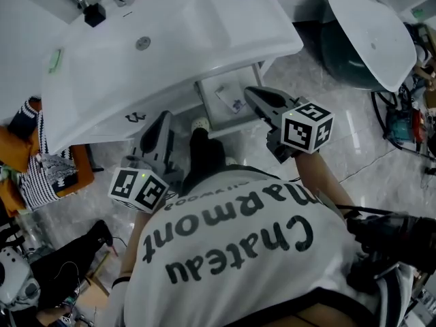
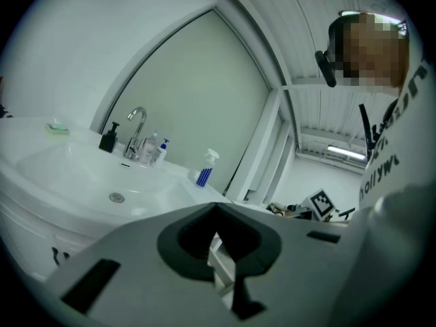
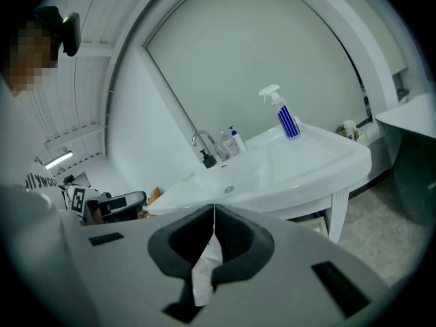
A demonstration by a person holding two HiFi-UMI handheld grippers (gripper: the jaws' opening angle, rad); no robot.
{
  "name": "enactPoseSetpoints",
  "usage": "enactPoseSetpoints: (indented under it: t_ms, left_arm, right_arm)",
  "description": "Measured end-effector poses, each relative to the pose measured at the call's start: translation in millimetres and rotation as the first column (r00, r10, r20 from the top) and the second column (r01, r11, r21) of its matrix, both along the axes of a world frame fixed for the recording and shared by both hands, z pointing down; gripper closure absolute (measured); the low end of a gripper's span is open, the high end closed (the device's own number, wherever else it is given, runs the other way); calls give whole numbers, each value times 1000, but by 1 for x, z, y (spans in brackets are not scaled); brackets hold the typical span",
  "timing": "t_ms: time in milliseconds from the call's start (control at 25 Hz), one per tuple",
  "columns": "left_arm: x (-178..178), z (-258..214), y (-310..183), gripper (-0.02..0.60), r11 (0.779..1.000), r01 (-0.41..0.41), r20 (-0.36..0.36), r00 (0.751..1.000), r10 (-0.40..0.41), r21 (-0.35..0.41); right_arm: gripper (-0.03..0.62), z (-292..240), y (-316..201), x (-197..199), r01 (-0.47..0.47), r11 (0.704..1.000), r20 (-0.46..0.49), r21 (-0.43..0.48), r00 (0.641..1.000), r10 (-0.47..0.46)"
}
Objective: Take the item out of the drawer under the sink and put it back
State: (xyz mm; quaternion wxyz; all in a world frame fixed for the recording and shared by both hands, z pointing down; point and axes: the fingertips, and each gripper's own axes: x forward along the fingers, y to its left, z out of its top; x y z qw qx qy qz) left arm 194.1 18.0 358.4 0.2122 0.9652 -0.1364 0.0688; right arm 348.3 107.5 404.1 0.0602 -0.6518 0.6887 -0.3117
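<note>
My head camera looks steeply down over the sink (image 1: 177,46). Both tool cameras sit low and close beside it, facing up across its basin and sharing the faucet (image 2: 136,127).

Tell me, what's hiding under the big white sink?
An open white drawer sticks out below the sink, with a small flat item lying in it. The sink covers the drawer's back part, so that stays hidden.

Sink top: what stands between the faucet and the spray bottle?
Small pump bottles, close beside the faucet; past them bare sink rim, in the right gripper view.
</note>
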Motion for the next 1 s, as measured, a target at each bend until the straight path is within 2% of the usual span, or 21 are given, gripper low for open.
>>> enactPoseSetpoints:
  t_ms: [280,440,640,840,1000]
  left_arm:
    - [8,22,-10,574,1000,-18,-5,1000,18,-26]
    - [16,33,-6,574,998,-66,-2,998,66,-12]
    - [22,56,3,574,991,-131,35,991,131,-1]
    - [23,79,-5,574,989,-138,51,989,140,-42]
    - [17,91,-19,574,991,-94,67,993,101,-99]
  right_arm:
    - [582,16,-17,-2,-14,1000,37,-5,999,15]
    - [582,31,-23,1,-22,999,51,-28,998,24]
    - [582,58,-31,5,-38,998,80,-59,996,43]
    - [582,91,-44,10,-40,993,72,-109,996,48]
    - [582,123,-52,12,-35,984,23,-176,999,39]
